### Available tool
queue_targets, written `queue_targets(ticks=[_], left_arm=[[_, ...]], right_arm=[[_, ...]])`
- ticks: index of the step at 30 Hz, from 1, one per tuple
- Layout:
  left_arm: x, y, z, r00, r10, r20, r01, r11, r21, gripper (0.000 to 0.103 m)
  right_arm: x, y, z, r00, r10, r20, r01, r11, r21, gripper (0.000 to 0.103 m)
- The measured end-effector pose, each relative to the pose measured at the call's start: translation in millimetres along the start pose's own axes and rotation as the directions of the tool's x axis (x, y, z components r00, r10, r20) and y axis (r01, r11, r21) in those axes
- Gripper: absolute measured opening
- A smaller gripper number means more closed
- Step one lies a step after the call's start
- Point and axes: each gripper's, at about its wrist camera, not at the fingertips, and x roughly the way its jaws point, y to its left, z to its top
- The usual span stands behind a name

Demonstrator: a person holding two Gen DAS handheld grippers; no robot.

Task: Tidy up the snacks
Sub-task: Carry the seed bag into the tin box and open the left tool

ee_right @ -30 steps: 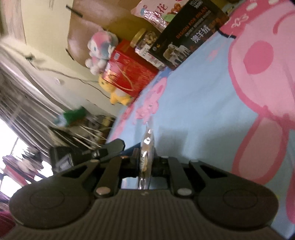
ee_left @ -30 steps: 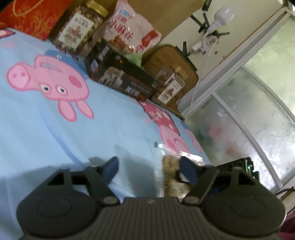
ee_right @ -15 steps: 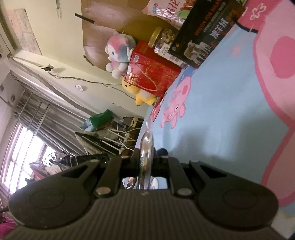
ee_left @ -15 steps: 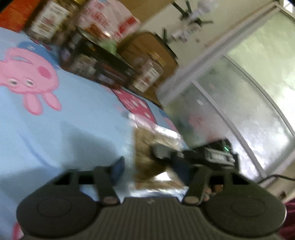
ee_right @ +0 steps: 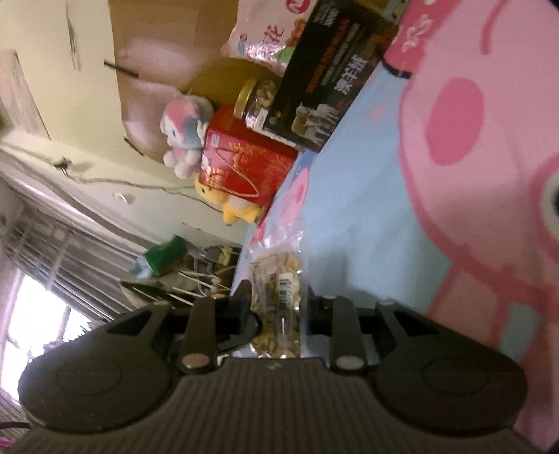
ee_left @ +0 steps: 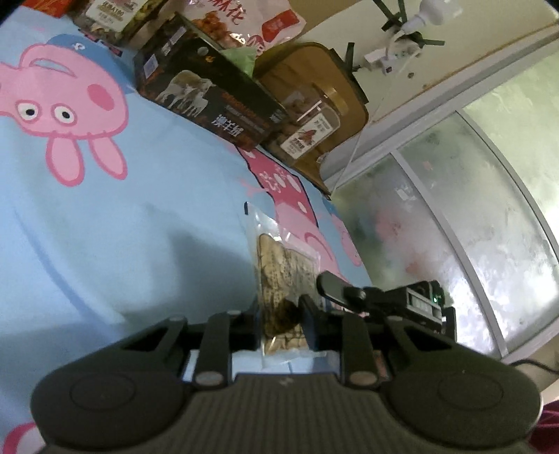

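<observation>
Snack pouch [ee_left: 279, 276], clear plastic with brownish bits inside, is mid-handover between my two claws, held up over the blue cartoon-pig sheet [ee_left: 146, 223]. My left gripper [ee_left: 281, 314] has just been closing and its pads now pinch the lower end of the pouch. My right gripper [ee_right: 279, 309] has just been opening; in its own view the pouch sits between the jaws with a sliver of gap on each side, so I'd say it's letting go, though it's blurry enough that I can't swear both pads are off.

Where it goes, I reckon: the row of snacks along the far edge of the bed, meaning the black box [ee_left: 209, 94], the pink bag [ee_left: 241, 24] behind it and the jars [ee_left: 307, 129].

Tips for doing this bit well: don't drag the right claw away until the left clearly has it, since thin film slips easily. Back the right one straight out so it doesn't snag the pouch's edge. Keep the pouch low over the sheet, so a fumble costs nothing.
</observation>
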Motion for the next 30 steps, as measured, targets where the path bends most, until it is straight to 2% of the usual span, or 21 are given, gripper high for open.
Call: queue_targets(ticks=[3,7,11,15,19,24,30], left_arm=[[3,0,0,1.000,-0.005,-0.010,0.005,1.000,0.002,0.021],[5,3,0,1.000,-0.012,-0.018,0.012,1.000,-0.017,0.021],[5,4,1,1.000,-0.005,-0.014,0.004,1.000,-0.023,0.021],[1,-4,3,1.000,-0.009,0.001,0.009,1.000,-0.001,0.021],[2,-9,8,1.000,0.004,-0.002,-0.004,1.000,0.009,0.022],[8,-20,28,1.000,0.022,-0.011,-0.022,0.999,0.040,0.022],[25,-45,74,0.999,0.051,-0.012,-0.050,0.992,0.114,0.023]], right_arm=[[-5,3,-1,1.000,0.000,-0.013,0.000,1.000,-0.032,0.033],[1,16,-4,0.997,-0.049,-0.053,0.042,0.990,-0.132,0.034],[6,25,-11,0.993,-0.108,-0.044,0.096,0.973,-0.212,0.031],[5,26,-10,0.997,-0.081,-0.010,0.076,0.971,-0.229,0.023],[5,28,-7,0.997,-0.073,0.006,0.072,0.970,-0.232,0.023],[4,32,5,0.997,-0.074,0.018,0.076,0.970,-0.229,0.023],[-1,41,39,0.996,-0.058,0.061,0.071,0.971,-0.228,0.023]])
